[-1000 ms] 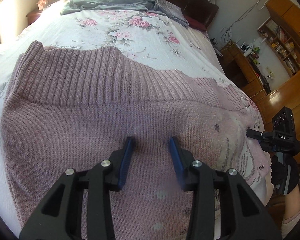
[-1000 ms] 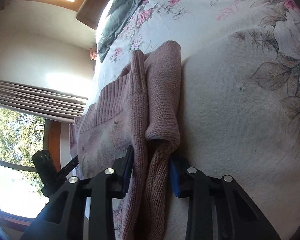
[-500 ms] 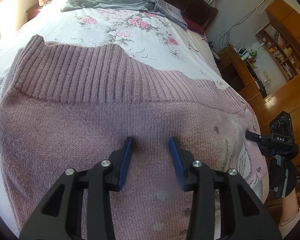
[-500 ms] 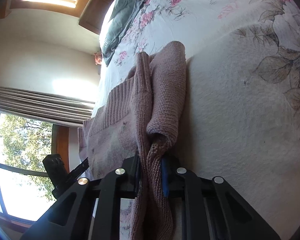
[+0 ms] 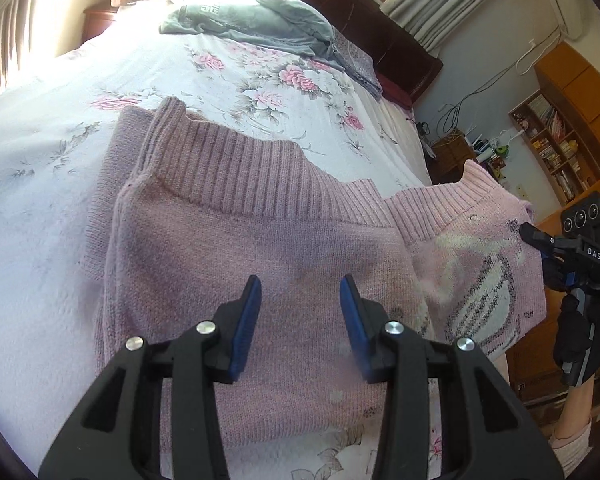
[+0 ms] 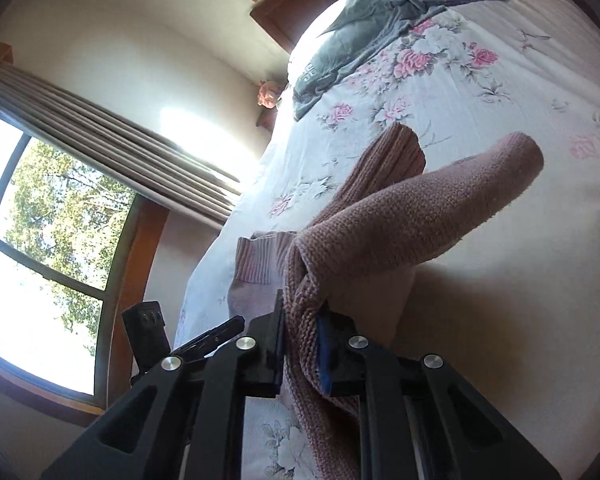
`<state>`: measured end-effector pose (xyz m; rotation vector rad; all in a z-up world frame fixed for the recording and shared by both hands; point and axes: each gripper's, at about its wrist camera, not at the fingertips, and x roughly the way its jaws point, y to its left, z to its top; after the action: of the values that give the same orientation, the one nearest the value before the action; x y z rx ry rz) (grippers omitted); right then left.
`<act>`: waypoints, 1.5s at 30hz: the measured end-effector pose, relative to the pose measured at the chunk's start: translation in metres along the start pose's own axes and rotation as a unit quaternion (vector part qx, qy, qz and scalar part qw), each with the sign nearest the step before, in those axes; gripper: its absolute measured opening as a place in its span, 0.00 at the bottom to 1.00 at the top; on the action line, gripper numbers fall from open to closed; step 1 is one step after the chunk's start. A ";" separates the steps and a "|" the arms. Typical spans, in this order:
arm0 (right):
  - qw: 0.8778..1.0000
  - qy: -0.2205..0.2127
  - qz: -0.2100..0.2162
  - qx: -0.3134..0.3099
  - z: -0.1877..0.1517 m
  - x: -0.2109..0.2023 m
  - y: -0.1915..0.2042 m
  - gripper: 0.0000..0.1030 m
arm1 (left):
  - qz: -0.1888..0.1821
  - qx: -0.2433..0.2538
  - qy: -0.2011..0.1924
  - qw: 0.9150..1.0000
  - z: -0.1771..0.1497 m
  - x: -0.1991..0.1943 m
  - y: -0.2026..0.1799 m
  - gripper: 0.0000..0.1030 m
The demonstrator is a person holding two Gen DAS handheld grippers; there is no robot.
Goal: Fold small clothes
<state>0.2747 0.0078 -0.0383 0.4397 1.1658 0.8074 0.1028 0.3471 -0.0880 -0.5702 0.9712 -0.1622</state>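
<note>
The pink sweater (image 5: 260,248) lies on the flowery bed cover (image 5: 52,208), filling the middle of the left wrist view, with its ribbed hem toward the top. The left gripper (image 5: 300,300) hangs over the sweater at the bottom middle of that view, its jaws wide apart and holding nothing. The right gripper (image 6: 302,344) sits at the bottom middle of its own view, and its jaws are squeezed tight on the sweater's edge. That side is lifted off the bed, and 1 sleeve (image 6: 432,208) sticks out toward the upper right. Here is what could go wrong, I think. The knit is thick and stretchy, so it may slip out of the right jaws if the pull is quick. Nothing is pressing the flat part down, so the whole sweater may slide along the bed instead of folding. The loose sleeve could flop the wrong way and make a lumpy fold. The gray clothes (image 5: 252,24) at the top are well apart and should not get in the way.
</note>
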 end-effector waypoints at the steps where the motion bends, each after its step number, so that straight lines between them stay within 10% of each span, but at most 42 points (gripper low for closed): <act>1: 1.000 0.009 0.001 -0.019 0.002 0.010 0.017 0.13 | -0.003 -0.008 -0.003 1.000 -0.001 -0.004 0.005 0.39; 8: 0.988 0.096 -0.045 -0.113 -0.009 0.098 0.088 0.12 | -0.023 -0.056 -0.014 0.998 -0.011 -0.019 0.036 0.39; 15: 0.978 0.160 -0.091 -0.096 -0.032 0.165 0.071 0.18 | -0.038 -0.083 -0.017 0.996 -0.015 -0.025 0.052 0.39; 24: 0.978 0.139 -0.061 -0.141 -0.053 0.127 0.088 0.39 | -0.068 -0.089 -0.008 0.994 -0.003 -0.016 0.047 0.40; 33: 0.916 0.140 -0.153 -0.344 -0.142 0.120 0.137 0.54 | -0.069 -0.065 0.013 0.995 0.015 -0.010 0.024 0.49; 45: 0.887 0.126 -0.223 -0.384 -0.168 0.143 0.114 0.53 | -0.071 -0.066 0.040 0.994 0.015 0.000 0.021 0.53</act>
<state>0.1046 0.1740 -0.1111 -0.5909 1.0238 0.8554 0.1127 0.3709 -0.0929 -0.7597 1.0236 -0.2515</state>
